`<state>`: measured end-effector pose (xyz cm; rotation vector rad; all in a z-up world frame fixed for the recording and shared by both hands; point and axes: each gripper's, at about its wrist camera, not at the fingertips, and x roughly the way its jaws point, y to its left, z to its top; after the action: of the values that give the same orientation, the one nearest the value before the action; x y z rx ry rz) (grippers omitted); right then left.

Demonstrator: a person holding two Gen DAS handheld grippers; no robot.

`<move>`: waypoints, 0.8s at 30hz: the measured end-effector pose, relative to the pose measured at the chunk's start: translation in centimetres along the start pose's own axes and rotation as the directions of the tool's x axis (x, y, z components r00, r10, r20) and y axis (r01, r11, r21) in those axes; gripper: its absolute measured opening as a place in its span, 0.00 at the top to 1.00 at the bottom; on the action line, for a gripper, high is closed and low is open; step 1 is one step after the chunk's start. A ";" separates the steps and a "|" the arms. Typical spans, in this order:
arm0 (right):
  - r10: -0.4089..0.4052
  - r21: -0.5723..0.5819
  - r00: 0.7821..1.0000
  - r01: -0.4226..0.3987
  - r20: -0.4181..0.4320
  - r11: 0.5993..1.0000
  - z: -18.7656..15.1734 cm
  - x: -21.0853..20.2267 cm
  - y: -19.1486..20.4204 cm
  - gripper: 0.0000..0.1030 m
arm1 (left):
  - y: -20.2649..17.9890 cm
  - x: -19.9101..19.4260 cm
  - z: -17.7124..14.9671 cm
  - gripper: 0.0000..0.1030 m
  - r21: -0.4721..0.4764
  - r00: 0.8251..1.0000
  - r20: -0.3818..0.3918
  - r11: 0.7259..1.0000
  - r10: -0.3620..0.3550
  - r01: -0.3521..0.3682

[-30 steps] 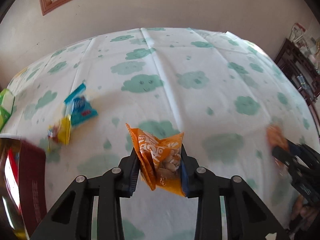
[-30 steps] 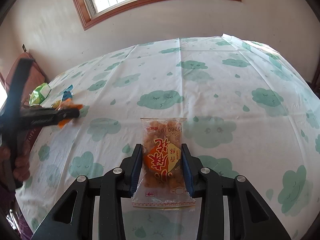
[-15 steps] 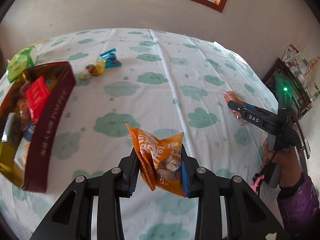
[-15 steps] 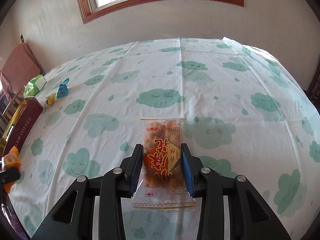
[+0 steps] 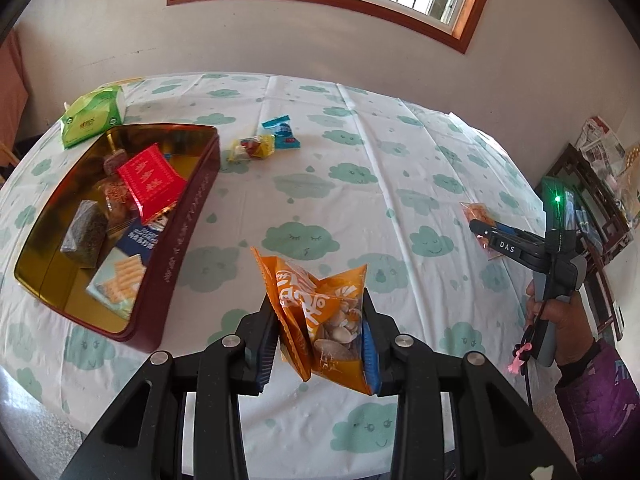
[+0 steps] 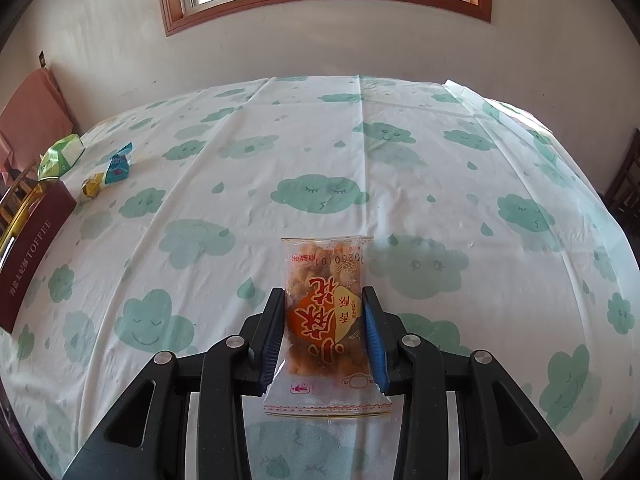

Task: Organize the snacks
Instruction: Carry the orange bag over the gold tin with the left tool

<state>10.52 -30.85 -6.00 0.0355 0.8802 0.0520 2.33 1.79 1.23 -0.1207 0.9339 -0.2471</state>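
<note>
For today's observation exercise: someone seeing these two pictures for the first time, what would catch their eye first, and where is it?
Front and centre in the left view, the left tool pinches a crumpled orange snack bag above the cloud-print tablecloth. In the right view, the right tool grips a clear packet of fried snacks. At the left stands an open dark-red tin, gold inside, already holding several packets.

Left claw [image 5: 320,336] clamped and angled down, right claw [image 6: 325,332] likewise clamped.

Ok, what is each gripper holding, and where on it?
Left gripper: orange snack bag, pinched at its sides. Right gripper: clear snack packet, by its long edges.
</note>
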 end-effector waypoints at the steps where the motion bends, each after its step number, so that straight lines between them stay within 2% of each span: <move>1: 0.001 0.001 1.000 -0.001 0.000 1.000 0.0 0.0 0.0 0.63 | 0.4 -0.3 0.0 0.69 -0.006 1.000 0.005 1.000 0.004 -0.004; 13: -0.009 -0.006 1.000 0.009 -0.001 1.000 0.0 0.1 0.2 0.63 | 4.5 -2.4 0.9 0.69 -0.072 0.996 0.059 0.996 0.064 -0.060; 24: -0.009 -0.007 1.000 0.009 -0.002 1.000 0.0 0.1 0.2 0.63 | 9.0 -3.6 2.2 0.69 -0.090 0.981 0.088 0.982 0.174 -0.166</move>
<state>10.57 -30.63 -6.01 0.0251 0.8820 0.0461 3.49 11.37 3.49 -0.1266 0.8534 -0.0440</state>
